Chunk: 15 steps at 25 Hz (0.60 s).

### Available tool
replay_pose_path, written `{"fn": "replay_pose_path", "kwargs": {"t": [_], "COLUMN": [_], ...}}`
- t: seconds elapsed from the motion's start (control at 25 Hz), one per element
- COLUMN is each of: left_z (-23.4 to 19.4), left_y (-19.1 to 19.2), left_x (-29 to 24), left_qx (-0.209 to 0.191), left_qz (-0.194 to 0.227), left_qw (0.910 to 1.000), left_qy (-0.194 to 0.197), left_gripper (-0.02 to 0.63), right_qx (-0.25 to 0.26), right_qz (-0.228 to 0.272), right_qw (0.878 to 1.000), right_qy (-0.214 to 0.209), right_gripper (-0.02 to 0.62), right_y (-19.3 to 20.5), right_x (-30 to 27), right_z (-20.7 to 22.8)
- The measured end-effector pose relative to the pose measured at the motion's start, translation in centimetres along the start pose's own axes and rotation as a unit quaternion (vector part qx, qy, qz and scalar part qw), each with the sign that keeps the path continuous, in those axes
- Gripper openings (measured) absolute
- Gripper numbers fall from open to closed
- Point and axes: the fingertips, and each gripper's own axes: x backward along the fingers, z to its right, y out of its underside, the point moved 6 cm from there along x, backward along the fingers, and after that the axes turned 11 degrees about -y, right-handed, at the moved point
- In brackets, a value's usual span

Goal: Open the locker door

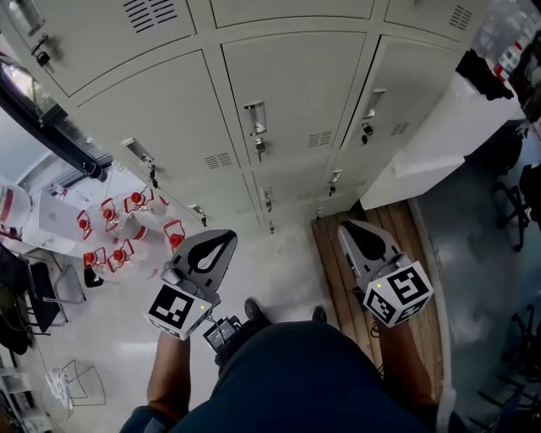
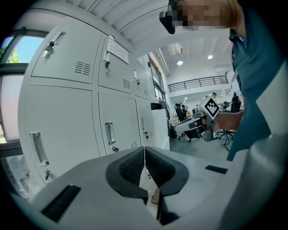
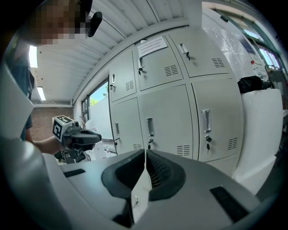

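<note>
I held my left gripper and right gripper above the glossy pale floor, the jaws of each pressed together with nothing between them. The locker door stood shut ahead, well apart from both grippers. Wooden boards lay at the lockers' right foot.

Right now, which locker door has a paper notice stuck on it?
The middle upper-row door in the right gripper view: a white paper notice sits at its top, while the other doors show only handles, locks and vents.

Notice print too small; top lockers cut off.
</note>
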Motion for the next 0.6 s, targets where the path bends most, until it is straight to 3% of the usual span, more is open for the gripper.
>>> {"fn": "replay_pose_path", "kwargs": {"t": [0.6], "left_z": [-6.7], "left_y": [1.9], "left_x": [0.6], "left_qx": [-0.005], "left_qz": [0.013], "left_qw": [0.9985], "left_qy": [0.054], "left_gripper": [0.020], "right_qx": [0.007], "right_qz": [0.004], "right_qw": [0.999], "right_qy": [0.052], "right_gripper": [0.038], "right_y": [-0.5], "right_x": [-5.0], "right_z": [-3.2]}}
